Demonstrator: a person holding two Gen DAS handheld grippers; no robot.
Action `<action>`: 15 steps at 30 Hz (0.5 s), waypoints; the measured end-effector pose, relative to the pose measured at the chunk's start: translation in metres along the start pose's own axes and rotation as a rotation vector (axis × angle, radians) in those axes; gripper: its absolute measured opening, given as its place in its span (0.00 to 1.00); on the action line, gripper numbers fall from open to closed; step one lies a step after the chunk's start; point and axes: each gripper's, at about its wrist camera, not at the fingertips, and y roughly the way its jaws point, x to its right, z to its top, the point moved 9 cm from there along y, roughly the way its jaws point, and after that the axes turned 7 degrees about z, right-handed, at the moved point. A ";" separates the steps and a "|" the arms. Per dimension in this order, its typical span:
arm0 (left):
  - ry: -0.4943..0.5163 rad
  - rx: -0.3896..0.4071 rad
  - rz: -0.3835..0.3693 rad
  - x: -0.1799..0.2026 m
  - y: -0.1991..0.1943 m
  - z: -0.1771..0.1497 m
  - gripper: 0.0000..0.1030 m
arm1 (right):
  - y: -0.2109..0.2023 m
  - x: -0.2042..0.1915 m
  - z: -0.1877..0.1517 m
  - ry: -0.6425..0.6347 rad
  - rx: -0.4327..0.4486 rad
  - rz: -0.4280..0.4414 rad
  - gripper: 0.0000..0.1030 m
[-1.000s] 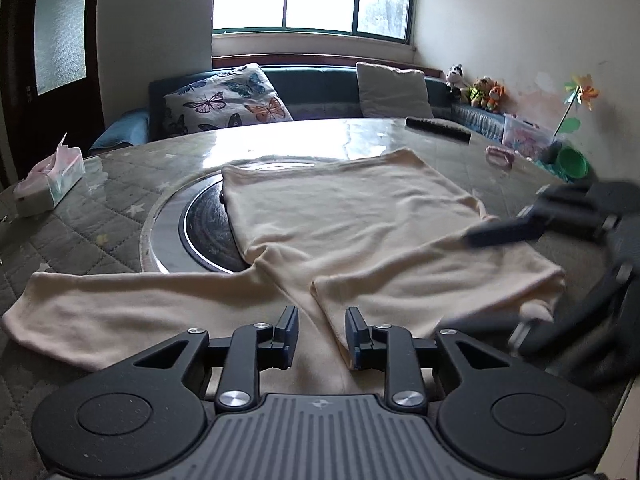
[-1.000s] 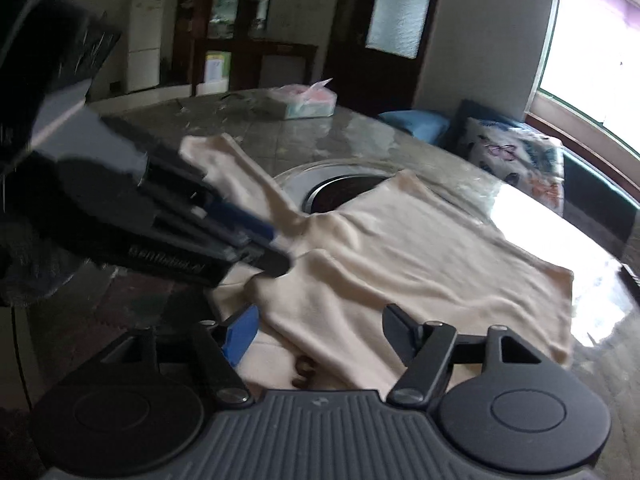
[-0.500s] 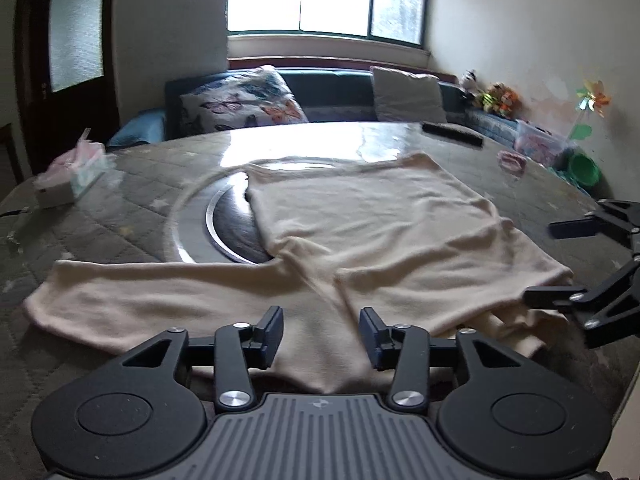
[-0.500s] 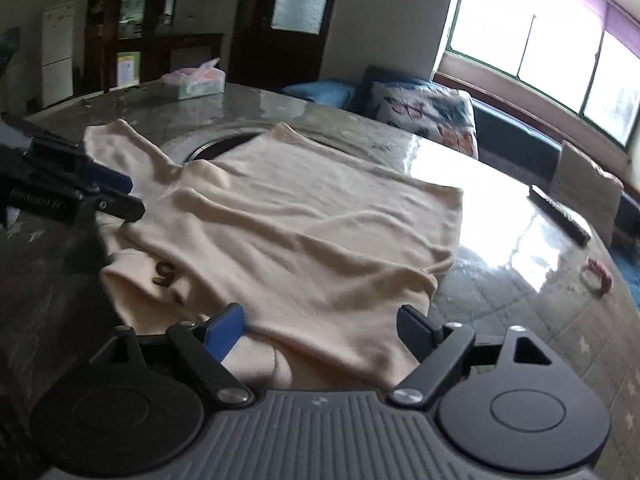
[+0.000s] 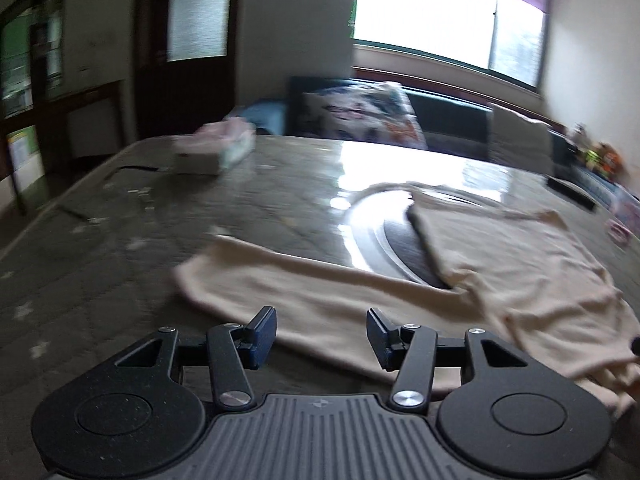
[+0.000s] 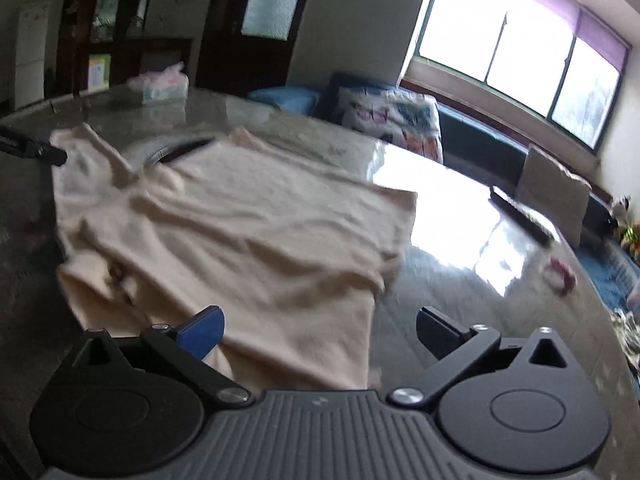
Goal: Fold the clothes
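Cream long-sleeved top (image 5: 500,264) lay spread on the bench (image 5: 120,248), partly over the round inset hob (image 5: 400,240). One sleeve (image 5: 280,292) stretched out flat. Tissue box (image 5: 218,150) w/ pink tissues poking out sat at far edge. Left gripper (image 5: 322,334) had just been opening, about half apart, nothing held. Right gripper (image 6: 320,330) had just been opening too, wide, over the top's near edge, not pinching it.
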 end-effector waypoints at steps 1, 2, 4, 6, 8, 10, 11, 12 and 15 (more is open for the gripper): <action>-0.017 0.001 0.018 -0.008 0.002 0.002 0.52 | 0.001 -0.004 0.005 -0.009 0.009 0.012 1.00; -0.032 0.001 0.036 -0.016 0.003 0.004 0.52 | 0.003 -0.009 0.010 -0.024 0.017 0.021 1.00; -0.063 0.000 0.069 -0.028 0.006 0.007 0.52 | 0.010 -0.021 0.017 -0.049 0.021 0.046 1.00; -0.089 0.002 0.093 -0.039 0.007 0.009 0.52 | 0.017 -0.034 0.021 -0.077 0.023 0.064 1.00; -0.108 -0.001 0.108 -0.049 0.010 0.010 0.52 | 0.024 -0.044 0.020 -0.108 0.014 0.074 1.00; -0.125 -0.005 0.117 -0.057 0.012 0.010 0.50 | 0.030 -0.052 0.015 -0.134 -0.009 0.083 1.00; -0.133 -0.009 0.119 -0.060 0.013 0.010 0.50 | 0.031 -0.053 0.013 -0.143 -0.009 0.079 1.00; -0.138 -0.011 0.120 -0.061 0.015 0.011 0.50 | 0.029 -0.054 0.014 -0.150 -0.004 0.075 1.00; -0.153 -0.017 0.129 -0.065 0.021 0.013 0.49 | 0.026 -0.051 0.022 -0.131 0.022 0.074 1.00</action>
